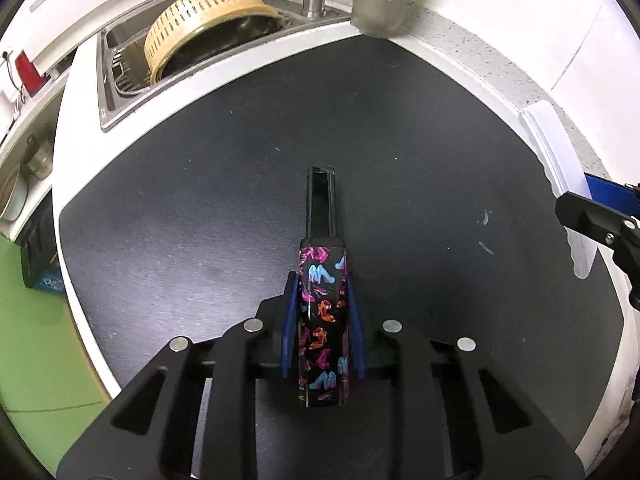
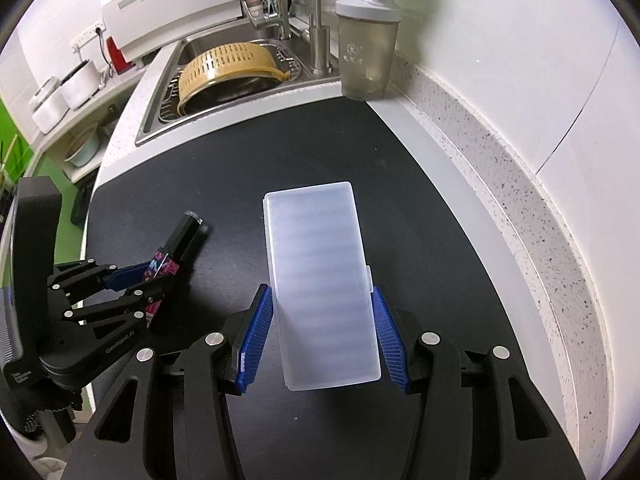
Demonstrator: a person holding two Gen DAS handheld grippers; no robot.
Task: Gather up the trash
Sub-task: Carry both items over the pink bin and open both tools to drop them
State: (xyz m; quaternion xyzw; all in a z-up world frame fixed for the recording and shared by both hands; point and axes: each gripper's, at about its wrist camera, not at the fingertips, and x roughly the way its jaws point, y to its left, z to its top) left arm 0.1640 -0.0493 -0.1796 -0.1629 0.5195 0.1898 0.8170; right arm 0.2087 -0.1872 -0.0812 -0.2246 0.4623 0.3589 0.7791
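A slim black bottle [image 1: 322, 320] printed with colourful shoes, with a long black cap [image 1: 320, 204], sits between the blue pads of my left gripper [image 1: 320, 280], which is shut on it just above the black mat [image 1: 200, 220]. The right wrist view shows this bottle [image 2: 182, 236] tilted, cap end up, in the left gripper [image 2: 154, 276]. My right gripper [image 2: 320, 290] is shut on a frosted white plastic box [image 2: 316, 248], its pads against the long sides. The box [image 1: 552, 168] also shows at the right edge of the left wrist view.
Behind the black mat [image 2: 400, 200] lies a steel sink [image 2: 154, 128] holding a yellow colander [image 2: 228, 68], with a tap [image 2: 318, 40] beside it. A grey shaker cup [image 2: 366, 52] stands at the back corner. A speckled counter ledge [image 2: 520, 220] and white wall run along the right.
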